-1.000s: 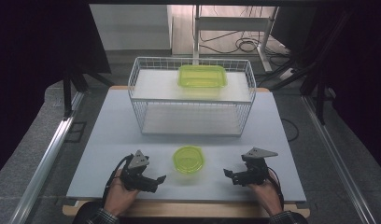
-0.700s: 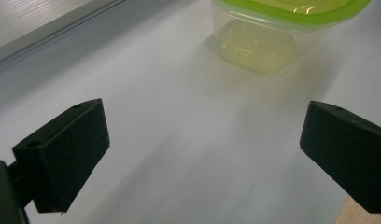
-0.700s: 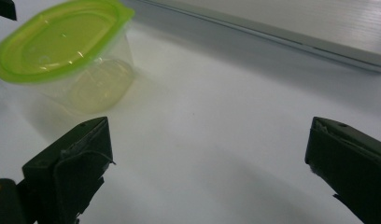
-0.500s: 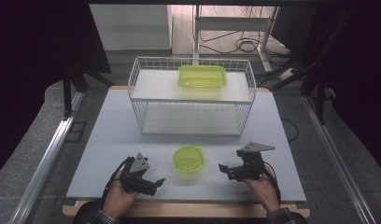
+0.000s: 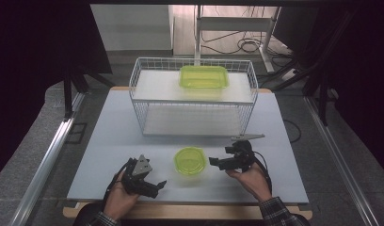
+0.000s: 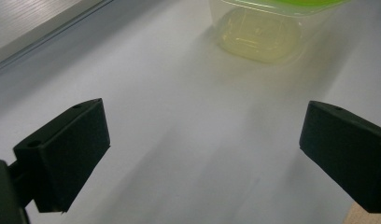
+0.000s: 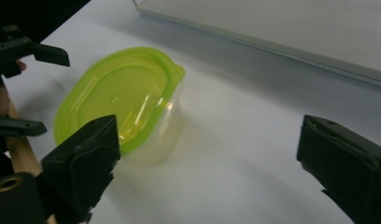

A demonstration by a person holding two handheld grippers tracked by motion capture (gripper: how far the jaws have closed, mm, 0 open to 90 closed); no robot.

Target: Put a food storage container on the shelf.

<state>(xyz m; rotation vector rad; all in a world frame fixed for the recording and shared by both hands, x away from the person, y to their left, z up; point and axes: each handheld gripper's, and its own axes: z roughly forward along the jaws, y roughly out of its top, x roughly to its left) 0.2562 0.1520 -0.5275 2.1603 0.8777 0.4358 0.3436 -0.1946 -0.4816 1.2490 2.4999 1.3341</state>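
Round tub (image 5: pixel 190 160) with green lid sits on the white bench (image 5: pixel 110 141), near-centre, between the two tools and touching neither. Lid is on.

Right tool (image 5: pixel 212 162) is just right of the tub, pointing left at it. Its jaws stand wide but have just been closing a little; nothing between them. In the right gripper view the tub (image 7: pixel 121 105) lies to the left of the gap, partly behind the left jaw.

Left tool (image 5: pixel 160 184) is near-left of the tub, low over the bench, jaws wide and empty. Left gripper view has the tub (image 6: pixel 268 23) ahead at the top edge.

Wire basket (image 5: pixel 136 80) stands at the far side, with a rectangular green-lidded box (image 5: pixel 204 76) on its upper shelf.
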